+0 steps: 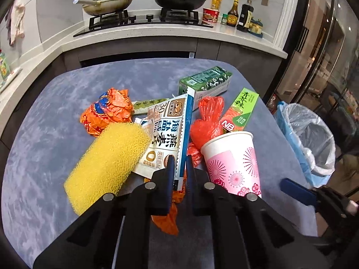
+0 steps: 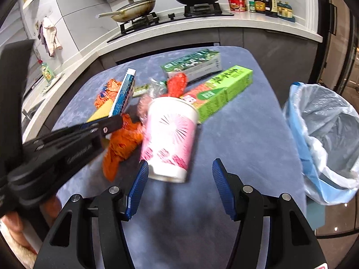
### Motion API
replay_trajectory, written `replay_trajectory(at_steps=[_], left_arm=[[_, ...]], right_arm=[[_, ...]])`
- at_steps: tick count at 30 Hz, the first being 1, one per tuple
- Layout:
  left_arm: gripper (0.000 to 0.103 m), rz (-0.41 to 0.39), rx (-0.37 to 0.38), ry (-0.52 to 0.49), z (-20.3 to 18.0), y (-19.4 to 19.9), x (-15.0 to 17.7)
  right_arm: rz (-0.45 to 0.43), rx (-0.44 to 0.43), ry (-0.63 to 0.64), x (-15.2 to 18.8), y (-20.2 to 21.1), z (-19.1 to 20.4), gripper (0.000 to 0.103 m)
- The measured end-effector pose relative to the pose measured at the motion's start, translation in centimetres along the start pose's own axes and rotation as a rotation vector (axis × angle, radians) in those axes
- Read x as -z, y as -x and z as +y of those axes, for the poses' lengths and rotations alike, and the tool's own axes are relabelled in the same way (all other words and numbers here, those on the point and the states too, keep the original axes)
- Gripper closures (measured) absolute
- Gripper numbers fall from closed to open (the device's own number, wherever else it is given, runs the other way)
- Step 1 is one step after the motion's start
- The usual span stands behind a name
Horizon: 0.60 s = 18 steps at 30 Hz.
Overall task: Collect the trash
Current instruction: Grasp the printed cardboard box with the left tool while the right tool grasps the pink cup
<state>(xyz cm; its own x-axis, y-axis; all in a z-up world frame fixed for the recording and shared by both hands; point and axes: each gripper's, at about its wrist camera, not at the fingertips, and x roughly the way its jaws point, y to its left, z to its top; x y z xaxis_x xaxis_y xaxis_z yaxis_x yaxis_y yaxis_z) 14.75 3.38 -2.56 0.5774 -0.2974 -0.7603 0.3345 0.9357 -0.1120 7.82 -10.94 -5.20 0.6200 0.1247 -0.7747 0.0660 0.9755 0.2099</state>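
Observation:
A pile of trash lies on the blue table [image 1: 44, 134]. My left gripper [image 1: 178, 163] is shut on the edge of a white and blue oatmeal packet [image 1: 166, 130], which also shows held up in the right wrist view [image 2: 124, 94]. Beside it lie a yellow sponge [image 1: 105, 163], an orange wrapper [image 1: 107, 112], a red plastic bag [image 1: 206, 123] and a pink and white paper cup [image 1: 233, 163]. My right gripper [image 2: 179, 174] is open, its fingers on either side of the base of the cup [image 2: 170, 139]. A bin with a white liner [image 2: 325, 139] stands right of the table.
A green toothpaste box [image 2: 222, 92] and a green carton [image 2: 195, 65] lie behind the cup. The kitchen counter [image 1: 143, 33] beyond the table holds a stove, two pans and sauce bottles. A glass door is at the right.

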Motion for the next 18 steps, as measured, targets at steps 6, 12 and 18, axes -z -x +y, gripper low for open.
replay_trajectory(at_steps=[6,12,18], left_arm=[[0.096,-0.039,0.017,0.025,1.2,2.2,-0.5],[0.096,-0.074,0.022,0.037,2.0,4.0,-1.1],[0.096,-0.089,0.037,0.047,2.3,5.4,-1.2]], right_arm=[[0.008,-0.005,0.01,-1.2,-2.1,1.2,0.037],[0.035,-0.004,-0.005,-1.8,-4.6,1.7,0.037],[0.032,-0.014,-0.008,-1.9,-4.7,1.5,0.045]])
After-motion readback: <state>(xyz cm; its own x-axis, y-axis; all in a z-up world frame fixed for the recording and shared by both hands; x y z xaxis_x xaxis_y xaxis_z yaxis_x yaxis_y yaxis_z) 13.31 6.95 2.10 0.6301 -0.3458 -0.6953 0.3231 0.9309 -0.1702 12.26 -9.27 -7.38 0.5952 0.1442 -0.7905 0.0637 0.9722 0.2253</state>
